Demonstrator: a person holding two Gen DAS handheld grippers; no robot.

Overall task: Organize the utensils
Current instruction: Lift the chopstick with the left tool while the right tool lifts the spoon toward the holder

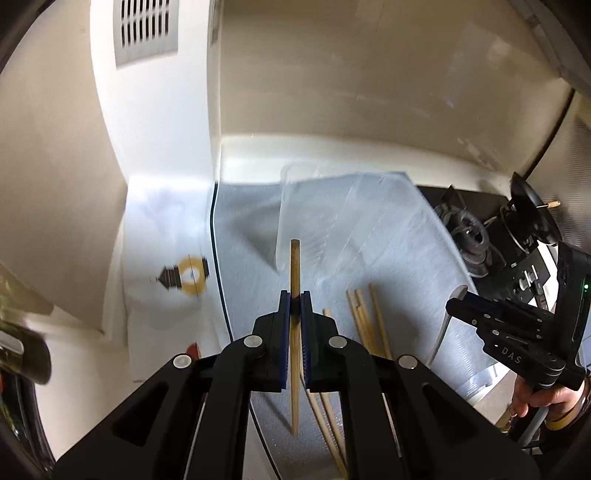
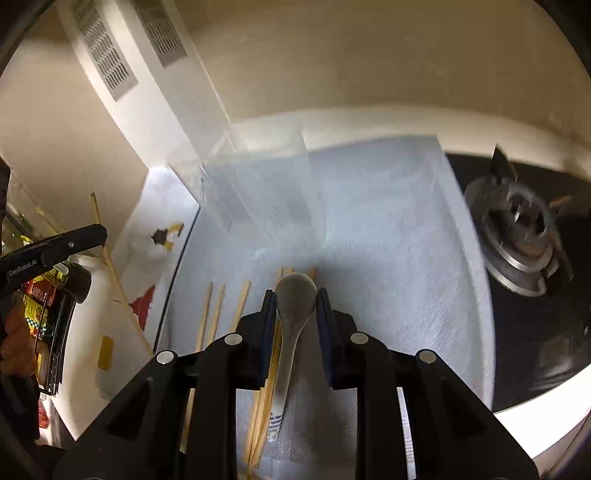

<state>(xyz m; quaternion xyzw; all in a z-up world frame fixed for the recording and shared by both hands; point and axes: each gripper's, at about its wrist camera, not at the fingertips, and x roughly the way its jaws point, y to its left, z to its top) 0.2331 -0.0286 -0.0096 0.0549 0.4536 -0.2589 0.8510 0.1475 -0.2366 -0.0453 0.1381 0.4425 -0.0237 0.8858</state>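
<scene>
My left gripper (image 1: 294, 301) is shut on a wooden chopstick (image 1: 294, 266) and holds it upright above the white cloth (image 1: 369, 236). Several more chopsticks (image 1: 364, 321) lie on the cloth below and to the right. My right gripper (image 2: 296, 299) is shut on a white ceramic spoon (image 2: 295, 295), bowl forward, handle hanging down, above the loose chopsticks (image 2: 214, 314). The right gripper shows in the left wrist view (image 1: 458, 304) with the spoon (image 1: 448, 321). The left gripper shows in the right wrist view (image 2: 99, 232) with its chopstick (image 2: 110, 266). A clear plastic container (image 2: 255, 177) stands at the cloth's far side.
A gas burner (image 2: 517, 229) sits to the right of the cloth on the black hob. A wall with a vent grille (image 1: 146, 26) is behind. Packets and bottles (image 2: 37, 306) crowd the left edge. A printed white sheet (image 1: 173, 266) lies left of the cloth.
</scene>
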